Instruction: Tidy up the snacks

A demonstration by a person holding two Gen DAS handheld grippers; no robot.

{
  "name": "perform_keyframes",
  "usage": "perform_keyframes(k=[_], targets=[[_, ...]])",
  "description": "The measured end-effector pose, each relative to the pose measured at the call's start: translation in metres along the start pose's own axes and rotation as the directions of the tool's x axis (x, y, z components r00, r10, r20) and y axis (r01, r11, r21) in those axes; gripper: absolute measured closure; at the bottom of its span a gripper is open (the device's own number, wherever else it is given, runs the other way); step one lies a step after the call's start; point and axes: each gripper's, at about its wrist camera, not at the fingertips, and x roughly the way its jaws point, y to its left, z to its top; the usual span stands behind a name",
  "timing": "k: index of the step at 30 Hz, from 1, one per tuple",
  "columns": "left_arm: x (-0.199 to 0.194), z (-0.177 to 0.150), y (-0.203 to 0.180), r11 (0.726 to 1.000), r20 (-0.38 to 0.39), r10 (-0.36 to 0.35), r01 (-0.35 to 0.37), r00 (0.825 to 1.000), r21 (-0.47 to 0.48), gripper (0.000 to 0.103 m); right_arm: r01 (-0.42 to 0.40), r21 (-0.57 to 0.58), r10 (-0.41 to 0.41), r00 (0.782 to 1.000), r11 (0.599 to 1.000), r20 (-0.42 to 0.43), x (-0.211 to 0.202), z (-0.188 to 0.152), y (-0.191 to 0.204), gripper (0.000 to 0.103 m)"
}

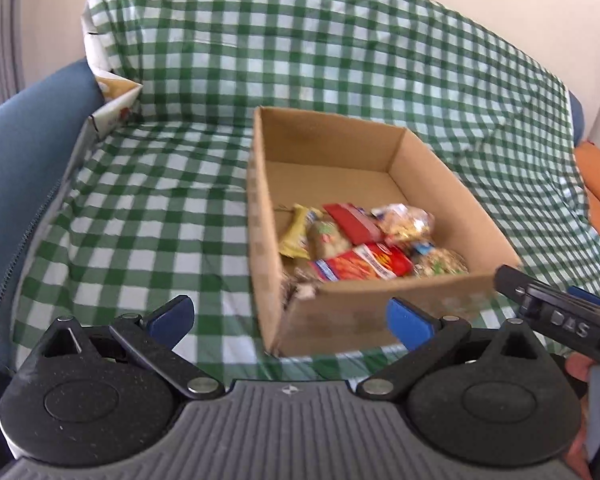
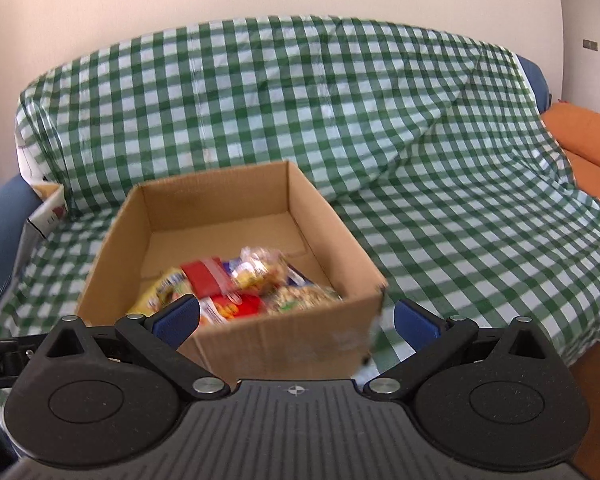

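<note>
Snacks (image 1: 360,240) heaped in a cardboard box (image 1: 364,312) on the green-checked cloth (image 1: 140,208); left gripper (image 1: 290,318) and right gripper (image 2: 296,320) both spread wide, empty.

The only lettering I can read sits on the other tongs: in my left wrist view, raised letters "DAS" stand on the black body of the right tongs (image 1: 512,280) at the right edge. In my right wrist view, the letters "LAI" show at the far left edge on the left tongs' black arm. The print on the snack packets (image 1: 360,264) in the cardboard box (image 1: 260,200) is too blurred to read.
</note>
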Motion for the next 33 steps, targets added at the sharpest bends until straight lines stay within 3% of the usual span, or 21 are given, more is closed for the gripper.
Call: perform_keyframes(k=[7, 19, 33], targets=[[-0.007, -0.015, -0.007, 1.0, 0.004, 0.0, 0.0, 1.0, 0.0, 0.001, -0.006, 0.02, 0.006, 1.0, 1.0, -0.006, 0.002, -0.001, -0.005, 0.001], [-0.004, -0.015, -0.005, 1.0, 0.001, 0.008, -0.008, 1.0, -0.006, 0.001, -0.024, -0.059, 0.025, 1.0, 0.998, 0.012, 0.004, -0.004, 0.009, 0.001], [-0.008, -0.015, -0.007, 1.0, 0.014, 0.002, -0.002, 1.0, 0.002, 0.001, -0.018, -0.071, 0.02, 1.0, 0.997, 0.016, 0.003, -0.005, 0.012, 0.001]])
